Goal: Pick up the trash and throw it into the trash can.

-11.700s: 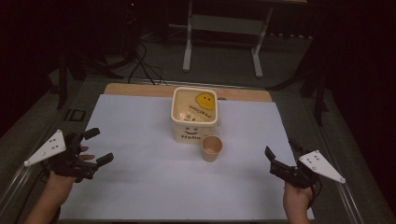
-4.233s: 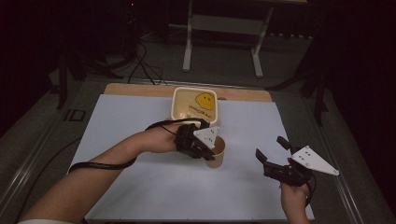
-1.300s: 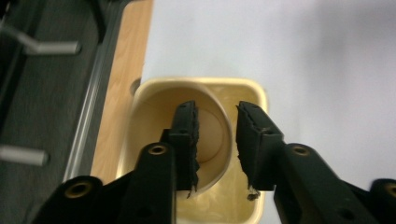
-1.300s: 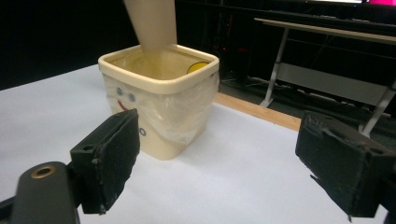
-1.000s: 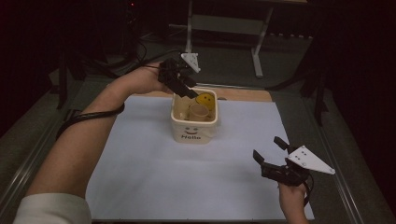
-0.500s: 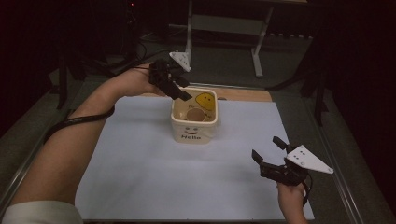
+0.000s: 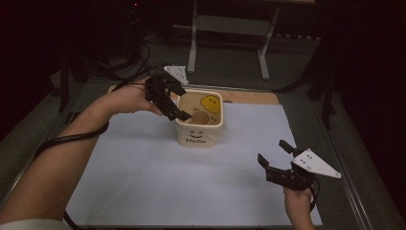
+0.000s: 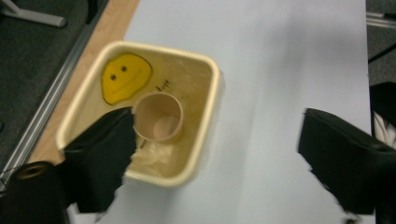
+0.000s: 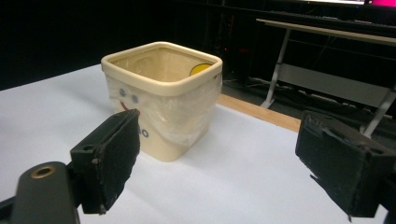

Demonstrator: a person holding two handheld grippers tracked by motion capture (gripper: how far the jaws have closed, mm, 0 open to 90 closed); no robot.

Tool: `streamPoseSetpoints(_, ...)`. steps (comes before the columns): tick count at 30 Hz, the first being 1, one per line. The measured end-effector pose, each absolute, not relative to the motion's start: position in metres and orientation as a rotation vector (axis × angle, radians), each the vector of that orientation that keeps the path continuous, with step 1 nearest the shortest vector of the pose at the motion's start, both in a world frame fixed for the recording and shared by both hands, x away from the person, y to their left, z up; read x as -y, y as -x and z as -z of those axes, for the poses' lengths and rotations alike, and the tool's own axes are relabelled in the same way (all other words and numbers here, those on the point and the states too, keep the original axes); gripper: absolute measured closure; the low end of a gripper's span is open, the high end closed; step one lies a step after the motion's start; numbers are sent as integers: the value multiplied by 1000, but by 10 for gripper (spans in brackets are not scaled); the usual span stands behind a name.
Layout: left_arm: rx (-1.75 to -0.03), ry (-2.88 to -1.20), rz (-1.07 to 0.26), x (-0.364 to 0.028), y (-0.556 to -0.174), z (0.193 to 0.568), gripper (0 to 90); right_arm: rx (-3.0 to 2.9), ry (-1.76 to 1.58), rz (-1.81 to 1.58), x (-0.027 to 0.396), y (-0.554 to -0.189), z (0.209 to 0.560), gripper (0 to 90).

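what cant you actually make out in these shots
- Brown paper cup in the cream square plastic bin: its base and how it rests, hidden by its own wall, left gripper view.
- Cup, right gripper view: hidden behind the bin's wall.
- Bin's printed word: covered by the right gripper's finger.

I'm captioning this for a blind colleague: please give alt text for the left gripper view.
Seen from above, a small brown paper cup stands upright inside a cream square plastic tub with a yellow smiley face on its floor. The open left gripper hangs over the tub, which sits on a white table sheet.
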State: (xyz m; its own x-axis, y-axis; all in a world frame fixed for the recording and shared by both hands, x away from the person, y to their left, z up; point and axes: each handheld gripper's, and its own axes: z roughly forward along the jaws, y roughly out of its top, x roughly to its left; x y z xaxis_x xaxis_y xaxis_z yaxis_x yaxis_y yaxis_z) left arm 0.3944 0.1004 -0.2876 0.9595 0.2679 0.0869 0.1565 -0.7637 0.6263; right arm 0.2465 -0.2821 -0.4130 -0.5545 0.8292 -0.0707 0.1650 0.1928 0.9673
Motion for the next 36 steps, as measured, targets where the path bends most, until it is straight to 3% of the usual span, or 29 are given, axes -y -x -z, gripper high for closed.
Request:
streamPoseSetpoints(10,-332,-2427,-202,-121,-373,305,7,-1858,-919,-1394,281,-246,412,141)
streamPoseSetpoints(13,-309,-2413,-270,-128,-363,312,7,-1860,-920,-1395,281,-246,412,141)
streamPoseSetpoints(36,-392,-2344,-151,-159,-309,365,7,-1864,-921,-1401,281,-246,412,141)
